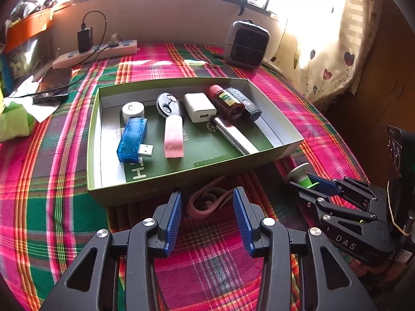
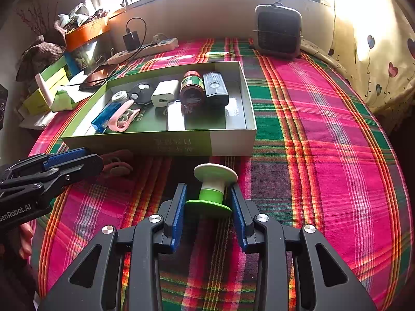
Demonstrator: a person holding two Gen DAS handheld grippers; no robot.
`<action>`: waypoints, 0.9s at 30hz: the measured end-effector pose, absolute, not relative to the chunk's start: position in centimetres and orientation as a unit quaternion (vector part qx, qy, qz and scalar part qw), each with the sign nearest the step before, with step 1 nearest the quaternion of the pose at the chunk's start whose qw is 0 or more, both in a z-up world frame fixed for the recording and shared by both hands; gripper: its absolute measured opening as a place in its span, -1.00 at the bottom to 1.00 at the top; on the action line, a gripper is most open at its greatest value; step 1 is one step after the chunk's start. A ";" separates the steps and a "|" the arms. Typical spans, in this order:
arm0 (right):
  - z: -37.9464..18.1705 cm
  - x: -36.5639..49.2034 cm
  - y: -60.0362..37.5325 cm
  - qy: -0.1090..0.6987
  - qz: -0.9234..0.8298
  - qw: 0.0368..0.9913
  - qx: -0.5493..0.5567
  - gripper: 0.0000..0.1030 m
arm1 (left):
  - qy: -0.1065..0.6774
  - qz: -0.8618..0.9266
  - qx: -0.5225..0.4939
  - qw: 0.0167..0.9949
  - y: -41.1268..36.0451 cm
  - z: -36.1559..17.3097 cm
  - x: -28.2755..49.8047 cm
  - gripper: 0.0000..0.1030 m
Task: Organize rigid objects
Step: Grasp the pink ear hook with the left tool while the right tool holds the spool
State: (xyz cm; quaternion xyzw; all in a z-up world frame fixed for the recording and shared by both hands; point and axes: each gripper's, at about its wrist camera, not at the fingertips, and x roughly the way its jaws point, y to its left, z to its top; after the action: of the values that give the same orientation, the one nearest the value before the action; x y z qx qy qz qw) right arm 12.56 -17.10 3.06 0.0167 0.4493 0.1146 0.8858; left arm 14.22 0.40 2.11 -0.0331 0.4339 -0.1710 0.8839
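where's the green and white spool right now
The green and white spool sits between the right gripper fingers, above the plaid cloth, just in front of the box.

Green-white spool stood upright on cloth near box's front wall; pink clip lay just beside that wall.

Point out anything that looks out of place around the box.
A pink clip lies on the plaid cloth outside the box, against its near wall, between the open left gripper fingers. Its twin already sits inside.
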 end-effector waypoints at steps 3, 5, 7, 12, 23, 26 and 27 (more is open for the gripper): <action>3.0 12.6 -17.3 0.450 0.114 0.886 0.018 -0.33 | 0.437 -0.181 -0.033 0.881 -0.2 1.8 14.4 -0.24; 3.0 12.6 -17.5 0.450 0.114 0.886 0.019 -0.33 | 0.444 -0.183 -0.032 0.877 -0.5 1.5 14.5 -0.24; 3.0 12.6 -17.5 0.449 0.115 0.886 0.020 -0.33 | 0.444 -0.192 -0.026 0.875 -1.0 1.4 14.2 -0.24; 3.0 12.6 -17.8 0.449 0.114 0.886 0.024 -0.33 | 0.447 -0.195 -0.011 0.873 -2.1 1.2 13.9 -0.24; 2.9 12.5 -18.4 0.447 0.112 0.887 0.029 -0.33 | 0.443 -0.172 0.011 0.880 -3.3 0.9 14.2 -0.24; 2.9 12.5 -18.5 0.446 0.113 0.887 0.030 -0.33 | 0.439 -0.167 0.021 0.883 -3.5 0.8 14.1 -0.24; 2.9 12.6 -18.5 0.446 0.114 0.887 0.031 -0.33 | 0.439 -0.166 0.021 0.883 -3.5 0.8 14.1 -0.24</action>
State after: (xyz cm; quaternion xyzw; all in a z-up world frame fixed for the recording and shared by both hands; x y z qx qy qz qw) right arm 12.55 -18.46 2.91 0.0305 0.4463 0.1137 0.8871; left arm 14.11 -3.53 0.85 0.0213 0.4387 -0.1659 0.8830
